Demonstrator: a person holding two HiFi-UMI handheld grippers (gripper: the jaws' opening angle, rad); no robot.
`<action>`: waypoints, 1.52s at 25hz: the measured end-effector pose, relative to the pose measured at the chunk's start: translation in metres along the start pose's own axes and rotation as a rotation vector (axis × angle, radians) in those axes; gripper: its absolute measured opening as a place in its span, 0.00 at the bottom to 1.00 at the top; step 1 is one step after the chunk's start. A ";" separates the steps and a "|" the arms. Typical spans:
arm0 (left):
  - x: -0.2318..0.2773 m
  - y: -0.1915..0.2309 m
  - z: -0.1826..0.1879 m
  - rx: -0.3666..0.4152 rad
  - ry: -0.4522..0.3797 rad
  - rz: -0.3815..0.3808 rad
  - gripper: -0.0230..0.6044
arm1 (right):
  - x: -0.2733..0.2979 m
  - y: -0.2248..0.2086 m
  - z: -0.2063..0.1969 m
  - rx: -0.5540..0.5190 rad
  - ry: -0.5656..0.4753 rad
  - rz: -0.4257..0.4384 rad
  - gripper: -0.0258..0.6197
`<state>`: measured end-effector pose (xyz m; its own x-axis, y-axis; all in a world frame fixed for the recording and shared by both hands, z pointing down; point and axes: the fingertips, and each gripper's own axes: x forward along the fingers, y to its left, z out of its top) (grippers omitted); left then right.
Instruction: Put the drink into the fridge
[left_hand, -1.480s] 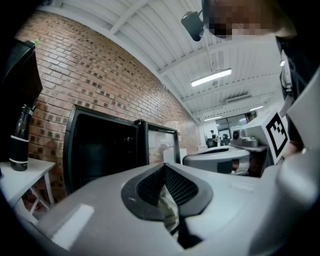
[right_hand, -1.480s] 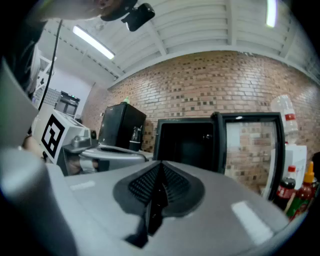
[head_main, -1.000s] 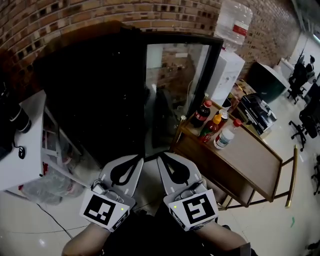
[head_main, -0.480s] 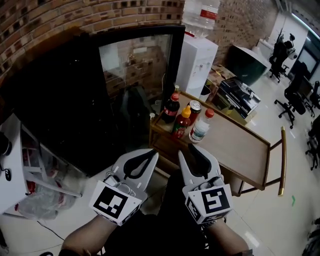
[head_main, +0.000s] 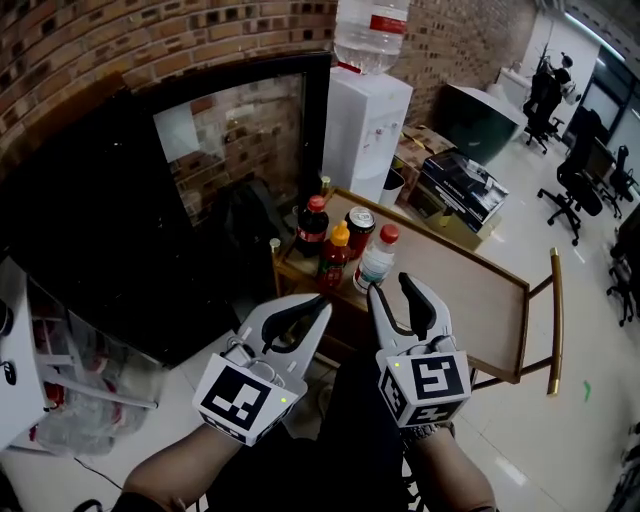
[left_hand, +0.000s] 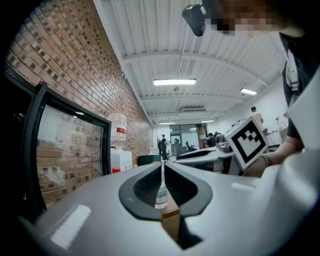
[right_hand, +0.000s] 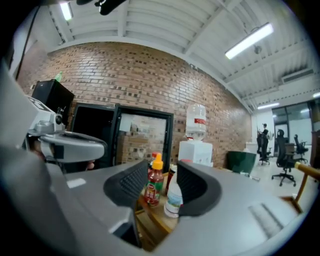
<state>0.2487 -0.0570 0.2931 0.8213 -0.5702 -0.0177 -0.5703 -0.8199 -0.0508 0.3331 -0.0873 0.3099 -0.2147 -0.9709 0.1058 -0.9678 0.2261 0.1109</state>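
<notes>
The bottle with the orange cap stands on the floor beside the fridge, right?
Not quite. The bottle with the orange cap stands on the wooden table beside the fridge, not on the floor. The head view shows it.

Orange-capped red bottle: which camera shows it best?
Right gripper view: the orange-capped red bottle is near, label visible. Head view shows it small from above; left gripper view, at most its cap.

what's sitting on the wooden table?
Four drinks clustered at one end: dark red-capped cola bottle, orange-capped red bottle, dark can, pale red-capped plastic bottle. The rest of the wooden table shows bare; the right gripper covers part of its near edge.
</notes>
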 end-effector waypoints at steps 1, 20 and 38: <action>0.005 0.000 0.000 0.001 0.000 -0.005 0.04 | 0.004 -0.006 -0.001 0.001 0.007 -0.008 0.31; 0.062 0.017 -0.015 -0.010 0.049 -0.030 0.04 | 0.088 -0.060 -0.027 0.021 0.132 -0.028 0.37; 0.043 0.024 -0.012 0.051 0.056 0.036 0.04 | 0.085 -0.058 -0.026 0.066 0.130 -0.005 0.26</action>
<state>0.2706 -0.1019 0.3029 0.7974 -0.6025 0.0349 -0.5968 -0.7959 -0.1019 0.3748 -0.1808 0.3377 -0.1955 -0.9526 0.2330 -0.9762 0.2117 0.0468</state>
